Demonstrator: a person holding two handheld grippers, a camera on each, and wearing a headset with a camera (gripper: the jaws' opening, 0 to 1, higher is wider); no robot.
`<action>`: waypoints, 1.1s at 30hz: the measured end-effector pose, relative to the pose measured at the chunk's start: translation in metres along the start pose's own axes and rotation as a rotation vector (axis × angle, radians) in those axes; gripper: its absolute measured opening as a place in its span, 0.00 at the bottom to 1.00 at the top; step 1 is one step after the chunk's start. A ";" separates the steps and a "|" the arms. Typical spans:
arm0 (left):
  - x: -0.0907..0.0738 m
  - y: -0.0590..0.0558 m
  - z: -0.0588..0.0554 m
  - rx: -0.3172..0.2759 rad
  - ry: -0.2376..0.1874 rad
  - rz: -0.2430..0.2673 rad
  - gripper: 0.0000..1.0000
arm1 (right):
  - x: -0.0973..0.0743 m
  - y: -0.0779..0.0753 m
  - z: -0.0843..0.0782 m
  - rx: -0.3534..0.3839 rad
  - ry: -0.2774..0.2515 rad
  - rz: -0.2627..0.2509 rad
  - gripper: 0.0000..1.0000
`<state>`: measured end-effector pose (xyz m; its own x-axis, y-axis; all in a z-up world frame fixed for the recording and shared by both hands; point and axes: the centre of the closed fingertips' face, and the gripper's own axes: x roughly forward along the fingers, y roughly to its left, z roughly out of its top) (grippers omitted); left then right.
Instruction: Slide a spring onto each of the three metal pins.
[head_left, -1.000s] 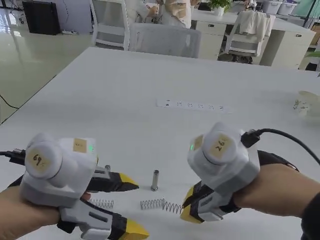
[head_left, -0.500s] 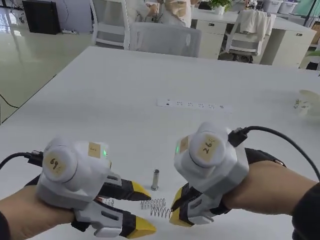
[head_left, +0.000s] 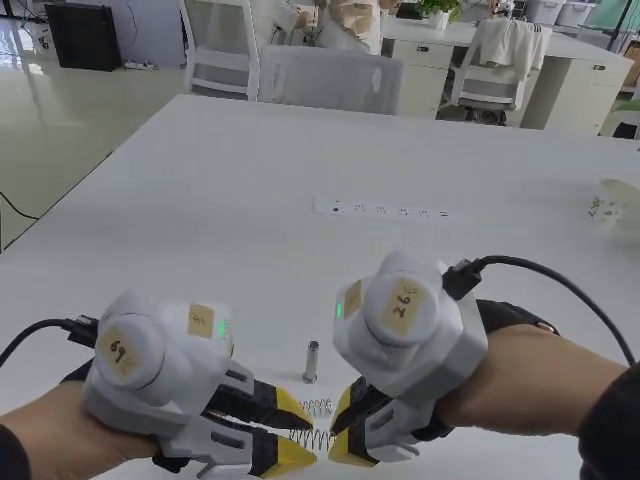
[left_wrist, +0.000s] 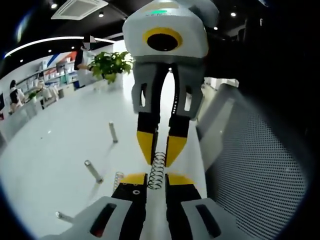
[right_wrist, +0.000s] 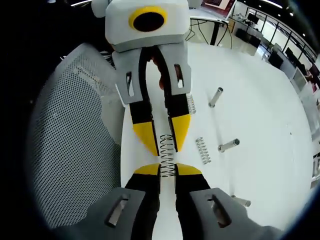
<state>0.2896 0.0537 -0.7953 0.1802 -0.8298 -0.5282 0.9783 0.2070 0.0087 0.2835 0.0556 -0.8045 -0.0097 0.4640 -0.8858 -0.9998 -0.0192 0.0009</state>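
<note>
— Head view first: spring (head_left: 313, 418) down at 6 o'clock, on or just over the table (head_left: 250, 200), hard to tell which. Gripped at 9 o'clock by left gripper (head_left: 295, 430), at 3 o'clock by right gripper (head_left: 342, 430). Upright pin (head_left: 311, 360) at 12 o'clock of the coil, near, not touching.
— Left gripper view?
— Own jaws almost closed, pinching the near end of the coil; opposite tips narrowed onto the far end at 12 o'clock. Three bare pins (left_wrist: 113, 132) from 10 round to 7 o'clock.
— Right gripper view?
— Same pinch mirrored, jaws nearly closed on the wire. At 3 o'clock, spare spring (right_wrist: 202, 150) lying flat beside a pin.
— Best handling, then?
— Probably: grip lightly, free one end, keep the coil straight, centre its open mouth over the pin top, then lower. Squeeze hard and risk buckling or a flick away.
</note>
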 end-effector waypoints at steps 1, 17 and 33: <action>0.000 0.000 -0.001 0.003 0.003 0.000 0.05 | 0.000 0.001 0.000 0.001 -0.001 0.002 0.08; 0.003 0.000 -0.006 0.014 0.023 0.007 0.03 | -0.021 0.005 0.027 -0.004 -0.077 -0.014 0.08; 0.003 0.000 -0.006 0.014 0.012 -0.001 0.03 | -0.023 0.005 0.044 -0.045 -0.131 -0.024 0.08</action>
<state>0.2892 0.0541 -0.8020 0.1783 -0.8234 -0.5387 0.9798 0.1990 0.0202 0.2780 0.0834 -0.7637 0.0094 0.5763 -0.8171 -0.9981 -0.0446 -0.0429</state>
